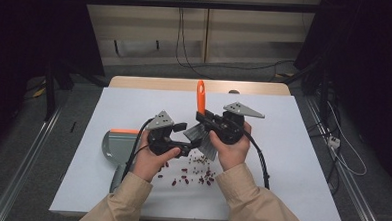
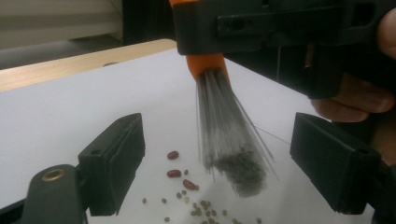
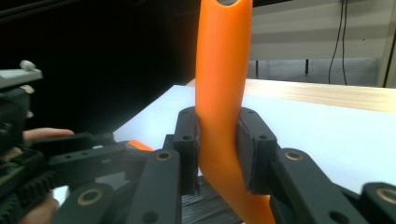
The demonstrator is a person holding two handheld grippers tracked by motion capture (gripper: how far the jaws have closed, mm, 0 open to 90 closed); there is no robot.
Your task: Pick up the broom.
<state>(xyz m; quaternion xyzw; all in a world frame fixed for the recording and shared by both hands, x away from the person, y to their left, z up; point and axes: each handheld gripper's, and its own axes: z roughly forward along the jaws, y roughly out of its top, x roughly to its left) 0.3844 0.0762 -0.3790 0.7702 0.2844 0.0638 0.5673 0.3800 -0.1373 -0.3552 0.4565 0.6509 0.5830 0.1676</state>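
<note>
The dustpan [image 1: 113,146] sits half hidden behind the left forearm; the brush [image 3: 219,93] handle's top is cut off; small green grains [image 2: 203,207] too blurred to identify.

Overhead view faces forward; both close tongs views share the brush [image 2: 219,116].

An orange-handled brush [image 1: 201,96] with grey bristles [image 2: 229,140] sits above dark red beans [image 1: 188,178] and small greenish ones [image 2: 203,207] on white table [image 1: 292,159]; black grippers; grey, orange-edged dustpan [image 1: 113,143] left.

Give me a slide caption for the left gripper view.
Open left tongs flank the grey bristles of an orange-handled brush over scattered beans on the white table.
</note>
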